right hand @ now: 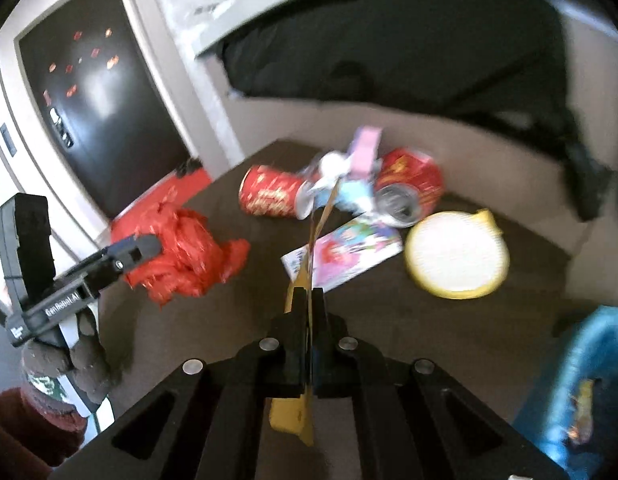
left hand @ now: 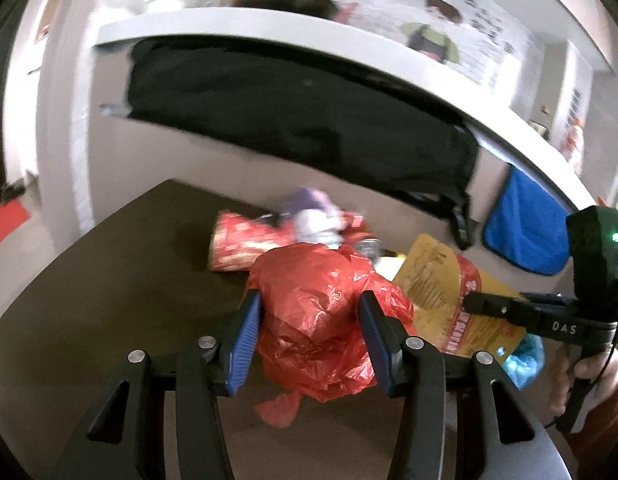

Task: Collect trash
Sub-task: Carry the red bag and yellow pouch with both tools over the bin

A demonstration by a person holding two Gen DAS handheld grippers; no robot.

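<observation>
While the left tool (left hand: 309,344) clamps the red plastic bag (left hand: 325,304) at lower centre, the right tool (right hand: 307,300) pinches the yellow wrapper (right hand: 309,256); judged next: bagging it.

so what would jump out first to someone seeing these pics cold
The crumpled red plastic bag stands out first, sitting between the left gripper's blue pads on the dark brown table. Next is the flat yellow packet clamped edge-on in the shut right gripper. Behind both, by the wall, lies a heap of litter: a red snack tube, an open can and a round yellow-rimmed lid.
</observation>
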